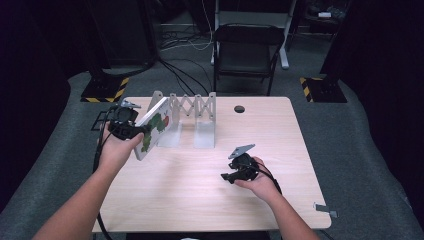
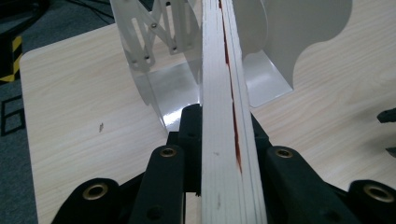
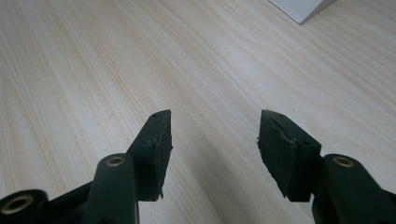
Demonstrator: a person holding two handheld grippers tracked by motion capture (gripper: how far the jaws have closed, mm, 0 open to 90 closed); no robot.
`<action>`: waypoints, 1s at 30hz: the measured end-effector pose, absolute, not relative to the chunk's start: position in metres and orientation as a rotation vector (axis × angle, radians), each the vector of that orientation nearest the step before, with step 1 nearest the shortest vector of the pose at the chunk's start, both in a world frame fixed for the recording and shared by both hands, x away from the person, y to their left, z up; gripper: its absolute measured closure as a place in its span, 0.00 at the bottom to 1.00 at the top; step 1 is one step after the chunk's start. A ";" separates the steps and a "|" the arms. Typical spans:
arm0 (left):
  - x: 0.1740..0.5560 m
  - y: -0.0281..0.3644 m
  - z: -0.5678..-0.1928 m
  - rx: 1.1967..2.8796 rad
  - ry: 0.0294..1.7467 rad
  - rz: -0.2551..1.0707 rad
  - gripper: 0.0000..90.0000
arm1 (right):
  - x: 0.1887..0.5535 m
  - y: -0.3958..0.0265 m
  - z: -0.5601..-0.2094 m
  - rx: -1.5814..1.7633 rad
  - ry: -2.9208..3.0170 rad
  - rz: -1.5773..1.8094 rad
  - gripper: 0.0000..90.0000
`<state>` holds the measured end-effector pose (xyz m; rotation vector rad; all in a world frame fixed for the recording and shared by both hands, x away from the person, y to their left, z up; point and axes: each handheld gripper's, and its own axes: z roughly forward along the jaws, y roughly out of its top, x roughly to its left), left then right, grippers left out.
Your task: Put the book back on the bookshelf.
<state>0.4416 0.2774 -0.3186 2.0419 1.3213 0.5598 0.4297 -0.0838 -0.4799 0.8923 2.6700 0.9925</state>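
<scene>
A person is sitting at a pale wooden surface [image 1: 200, 195], holding a black two-jawed tool in each hand. The left tool [image 1: 131, 129] is clamping a thin picture book [image 1: 152, 127] by its lower edge; its jaws are pressing on both covers, so the pages are staying shut and the book is not sagging. The book is being held off the surface, tilted, its illustrated cover with green and red shapes facing up and to the right. It is hanging just in front of a white folding book rack [image 1: 192, 112] with upright dividers joined by a scissor lattice, near the far left of the surface. Seen along the left tool, the book's edge [image 2: 224, 93] is pointing toward a gap between two dividers [image 2: 275, 42], which suggests it is being lined up to slide in standing. The right tool [image 1: 230, 177] is resting idle near the middle of the surface, well apart from the rack, its jaws standing partly open with nothing between them
</scene>
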 end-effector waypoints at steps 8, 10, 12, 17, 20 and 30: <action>0.449 0.277 -0.321 2.013 1.389 0.585 0.84 | 0.430 -0.084 -0.480 0.886 2.676 0.989 0.49; 0.451 0.277 -0.322 1.995 1.401 0.594 0.84 | 0.430 -0.084 -0.480 0.891 2.671 0.992 0.49; 0.453 0.277 -0.322 2.012 1.399 0.590 0.84 | 0.429 -0.085 -0.480 0.902 2.677 0.989 0.49; 0.457 0.273 -0.325 2.006 1.417 0.606 0.84 | 0.429 -0.085 -0.479 0.905 2.671 0.990 0.49; 0.461 0.269 -0.329 1.999 1.432 0.612 0.84 | 0.429 -0.086 -0.479 0.899 2.672 0.989 0.49; 0.472 0.263 -0.346 1.987 1.468 0.604 0.84 | 0.429 -0.088 -0.479 0.889 2.675 0.994 0.49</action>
